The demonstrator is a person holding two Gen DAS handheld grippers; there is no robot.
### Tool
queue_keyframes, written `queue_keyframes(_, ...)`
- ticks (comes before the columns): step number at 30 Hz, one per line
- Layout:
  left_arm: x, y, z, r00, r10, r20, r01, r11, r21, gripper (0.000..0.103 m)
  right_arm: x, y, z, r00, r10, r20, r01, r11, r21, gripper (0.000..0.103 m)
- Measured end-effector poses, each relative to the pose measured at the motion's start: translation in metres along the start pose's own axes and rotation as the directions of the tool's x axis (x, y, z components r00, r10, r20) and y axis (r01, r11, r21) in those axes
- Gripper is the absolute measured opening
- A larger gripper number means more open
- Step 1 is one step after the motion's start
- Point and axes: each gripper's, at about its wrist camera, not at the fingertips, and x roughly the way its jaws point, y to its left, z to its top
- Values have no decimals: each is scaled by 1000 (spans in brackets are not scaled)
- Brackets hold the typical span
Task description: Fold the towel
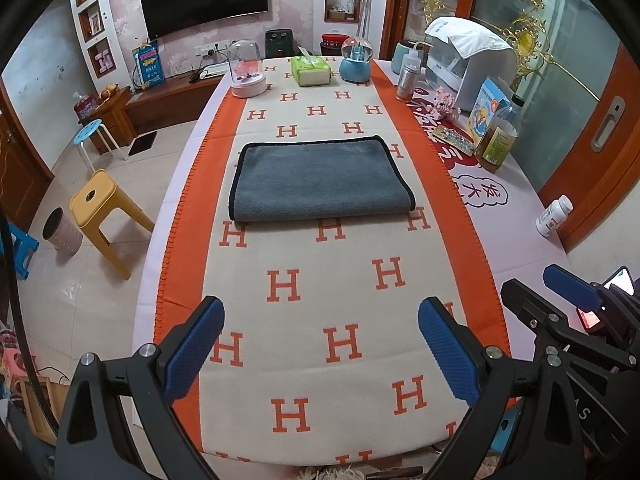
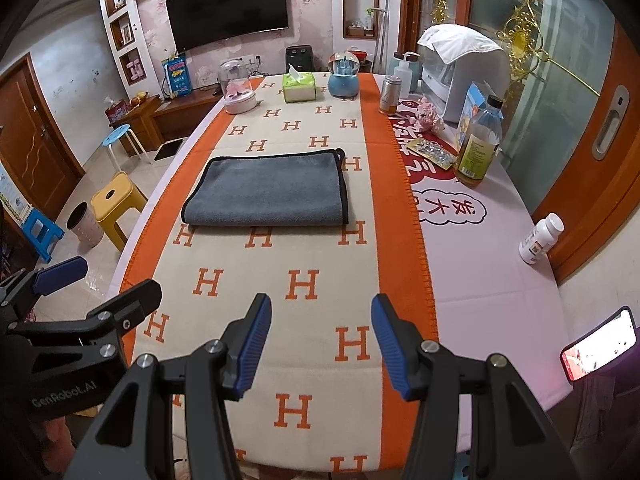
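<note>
A grey towel with a dark border lies folded flat on the cream and orange H-patterned cloth, in the middle of the table; it also shows in the right wrist view. My left gripper is open and empty, held over the near end of the table, well short of the towel. My right gripper is open and empty, also near the front edge. The right gripper shows at the right in the left wrist view, and the left gripper at the left in the right wrist view.
At the far end stand a glass dome, a green tissue box and a snow globe. Along the right side are an oil bottle, a white appliance, a pill bottle and a phone. Stools stand left.
</note>
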Motion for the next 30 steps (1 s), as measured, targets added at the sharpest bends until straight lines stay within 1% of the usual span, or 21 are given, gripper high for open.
queue_keyframes(30, 14, 8, 5, 1000, 19, -16, -19, 1000, -13, 97, 3, 5, 0, 1000, 0, -4, 0, 1000, 0, 52)
